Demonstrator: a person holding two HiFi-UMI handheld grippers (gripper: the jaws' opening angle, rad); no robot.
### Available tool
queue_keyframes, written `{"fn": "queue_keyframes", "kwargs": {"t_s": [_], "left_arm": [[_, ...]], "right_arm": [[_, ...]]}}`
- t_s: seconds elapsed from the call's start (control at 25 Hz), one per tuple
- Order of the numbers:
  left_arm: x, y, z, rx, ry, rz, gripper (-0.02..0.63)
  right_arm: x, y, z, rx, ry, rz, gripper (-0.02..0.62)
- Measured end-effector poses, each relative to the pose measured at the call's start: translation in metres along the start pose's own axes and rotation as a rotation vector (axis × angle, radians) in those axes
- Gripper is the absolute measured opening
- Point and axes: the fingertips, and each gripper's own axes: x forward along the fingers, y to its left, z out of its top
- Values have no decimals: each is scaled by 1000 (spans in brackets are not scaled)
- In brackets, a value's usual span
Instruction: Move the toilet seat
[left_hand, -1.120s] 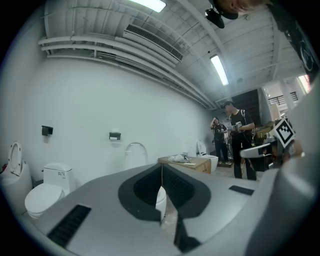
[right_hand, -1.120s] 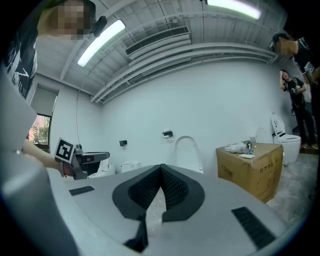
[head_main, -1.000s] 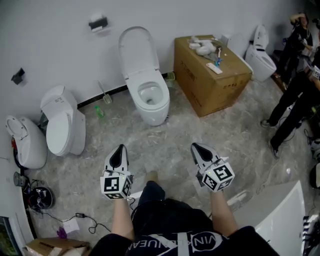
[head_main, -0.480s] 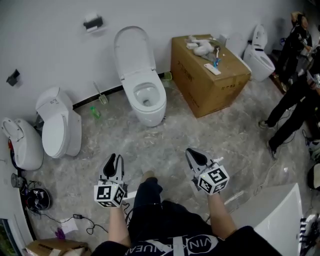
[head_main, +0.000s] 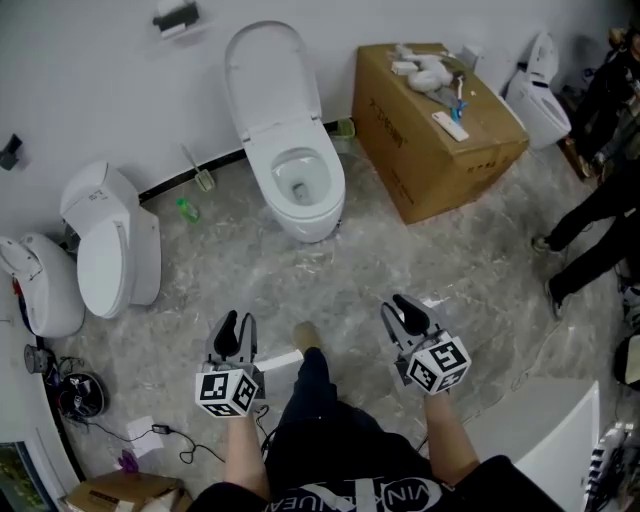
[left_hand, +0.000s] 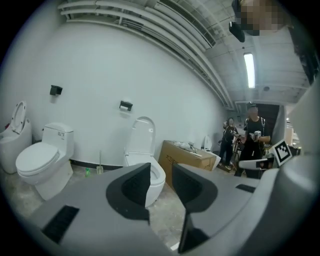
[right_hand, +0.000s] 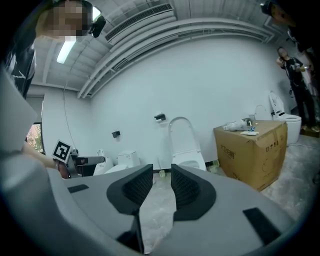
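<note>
A white toilet (head_main: 298, 190) stands against the far wall with its seat and lid (head_main: 272, 78) raised upright against the wall. Both grippers hang low in front of the person's body, well short of the toilet. My left gripper (head_main: 236, 328) has its jaws opening, with nothing between them. The jaws of my right gripper (head_main: 404, 314) are opening too, also on nothing. In the left gripper view the toilet (left_hand: 148, 172) shows beyond the parted left gripper (left_hand: 161, 172). The right gripper view shows the raised lid (right_hand: 182, 135) past the parted right gripper (right_hand: 162, 175).
A cardboard box (head_main: 435, 130) with loose items on top stands right of the toilet. Two more toilets (head_main: 110, 245) (head_main: 40, 285) sit at the left, another (head_main: 540, 90) at the back right. A brush (head_main: 197, 170) leans by the wall. People (head_main: 600, 200) stand at the right.
Both grippers' jaws have gone from shut to parted. The view has shifted slightly, with the toilet now higher in the frame; the grippers stay low in front of the person.
</note>
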Motion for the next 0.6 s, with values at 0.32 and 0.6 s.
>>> {"fn": "queue_keyframes", "kwargs": {"t_s": [0.32, 0.6], "left_arm": [[117, 30, -45, -40, 157, -65, 144], [222, 56, -55, -45, 198, -136, 150]], "right_arm": [[102, -58, -27, 15, 144, -17, 124], [197, -81, -45, 29, 215, -1, 141]]}}
